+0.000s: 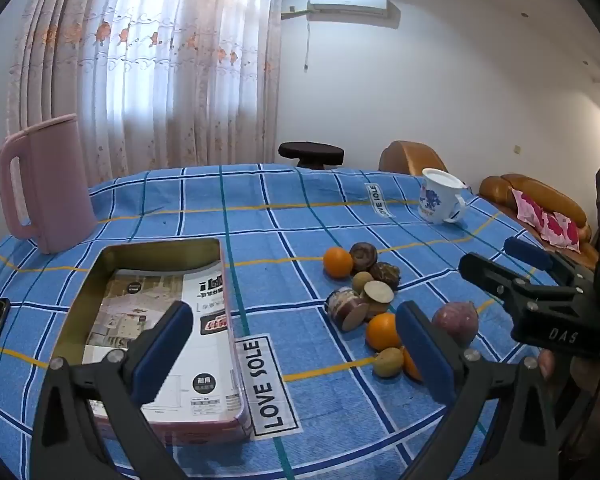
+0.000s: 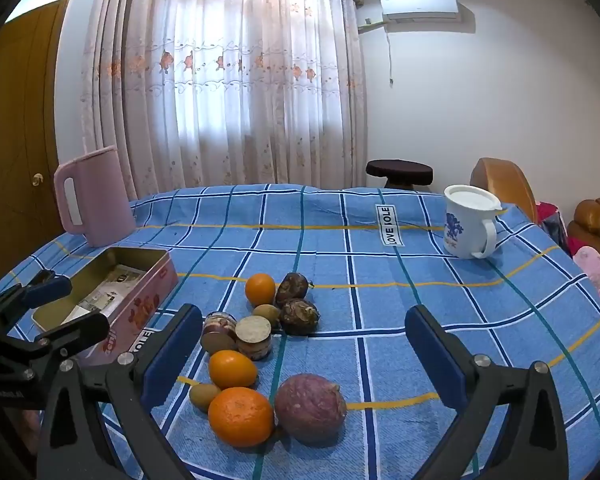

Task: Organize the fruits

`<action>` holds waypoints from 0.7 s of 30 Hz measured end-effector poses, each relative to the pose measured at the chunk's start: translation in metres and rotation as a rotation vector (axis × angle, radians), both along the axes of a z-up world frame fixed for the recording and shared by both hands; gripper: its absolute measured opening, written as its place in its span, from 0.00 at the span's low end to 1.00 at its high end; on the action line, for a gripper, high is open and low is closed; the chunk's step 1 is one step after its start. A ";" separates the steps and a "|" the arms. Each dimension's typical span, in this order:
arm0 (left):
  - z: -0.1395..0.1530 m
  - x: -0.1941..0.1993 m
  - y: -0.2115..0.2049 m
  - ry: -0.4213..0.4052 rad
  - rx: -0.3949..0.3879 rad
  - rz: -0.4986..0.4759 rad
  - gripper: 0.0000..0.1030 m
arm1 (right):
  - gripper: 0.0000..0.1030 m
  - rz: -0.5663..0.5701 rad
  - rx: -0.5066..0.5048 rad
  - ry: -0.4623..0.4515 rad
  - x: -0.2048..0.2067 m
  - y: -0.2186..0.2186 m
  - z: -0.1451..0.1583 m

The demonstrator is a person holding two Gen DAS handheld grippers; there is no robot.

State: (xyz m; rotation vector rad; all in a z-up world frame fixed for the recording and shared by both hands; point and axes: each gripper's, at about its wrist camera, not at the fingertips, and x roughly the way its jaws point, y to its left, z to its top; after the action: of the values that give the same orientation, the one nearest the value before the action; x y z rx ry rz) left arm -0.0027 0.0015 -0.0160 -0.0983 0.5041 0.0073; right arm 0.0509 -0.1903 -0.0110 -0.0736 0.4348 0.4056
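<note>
**Fruit heap waits untouched beside the open tin**

While both sets of fingers stand spread wide and grasp nothing, every fruit lies loose on the blue checked cloth of the worktop (image 2: 420,280). Lower left in the right wrist view, the left gripper (image 1: 296,344) hangs above the near end of the pink tin (image 2: 112,280), which is open and holds only printed paper; it looks the likely place for the fruit. Just right of the tin, around the lower centre of the frame, sits the heap: two small jars (image 2: 236,332) lying on their sides, three oranges with the nearest orange (image 2: 241,416) at the front, small brownish fruits, two dark wrinkled ones behind, and a purple passion fruit (image 2: 310,407) touching the nearest orange. The right gripper (image 2: 304,356) hovers over this heap, released.

Oranges should be firm, fairly heavy and prone to roll, so a hold across the widest middle seems safest. Passion fruit is probably light with a stiff shell, smooth enough to slip, so I would squeeze gently. Because the pieces touch, lifting one may set its neighbours rolling.
</note>
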 end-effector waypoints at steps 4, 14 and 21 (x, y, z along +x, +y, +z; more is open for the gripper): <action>0.000 0.000 -0.001 0.000 0.002 -0.001 1.00 | 0.99 0.002 -0.006 -0.001 0.000 -0.001 0.002; 0.000 0.000 -0.003 0.002 0.005 -0.003 1.00 | 0.99 0.006 -0.002 0.004 0.003 -0.002 0.002; 0.000 0.000 -0.003 0.003 0.005 -0.003 1.00 | 0.99 0.006 -0.020 0.002 0.002 0.000 0.000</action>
State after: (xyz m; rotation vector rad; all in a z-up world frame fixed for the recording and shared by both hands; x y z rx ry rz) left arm -0.0025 -0.0012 -0.0158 -0.0922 0.5075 0.0054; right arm 0.0526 -0.1903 -0.0114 -0.0941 0.4403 0.4068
